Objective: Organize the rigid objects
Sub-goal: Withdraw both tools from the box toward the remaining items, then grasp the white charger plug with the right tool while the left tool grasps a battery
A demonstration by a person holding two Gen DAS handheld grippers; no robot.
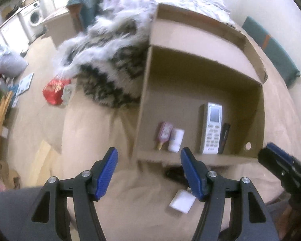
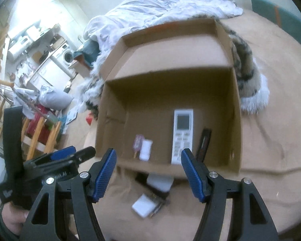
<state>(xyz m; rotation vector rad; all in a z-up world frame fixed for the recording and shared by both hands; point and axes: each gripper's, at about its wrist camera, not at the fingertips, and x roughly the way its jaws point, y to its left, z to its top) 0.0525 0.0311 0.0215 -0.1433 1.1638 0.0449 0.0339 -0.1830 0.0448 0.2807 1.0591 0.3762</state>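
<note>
An open cardboard box (image 1: 244, 108) (image 2: 114, 120) stands on a tan bedspread. On its floor lie a white remote control (image 1: 211, 128) (image 2: 182, 135), a slim dark object (image 1: 225, 138) (image 2: 205, 140), a pink item (image 1: 164, 133) (image 2: 138, 143) and a small white item (image 1: 176, 139) (image 2: 146, 148). In front of the box, on the bedspread, rest a white square piece (image 1: 181, 201) (image 2: 143, 207), a dark object (image 1: 174, 173) (image 2: 158, 194) and a pale flat piece (image 2: 160, 182). My left gripper (image 1: 148, 172) and right gripper (image 2: 148, 172) hover above these, both open, with nothing between their pads.
A furry spotted blanket (image 1: 114, 64) (image 2: 248, 76) and a white duvet (image 2: 162, 6) lie behind the box. Left of the bed are a red bag (image 1: 54, 90), papers on the floor and a wooden rack (image 2: 40, 132). A hand (image 2: 12, 221) holds the left gripper.
</note>
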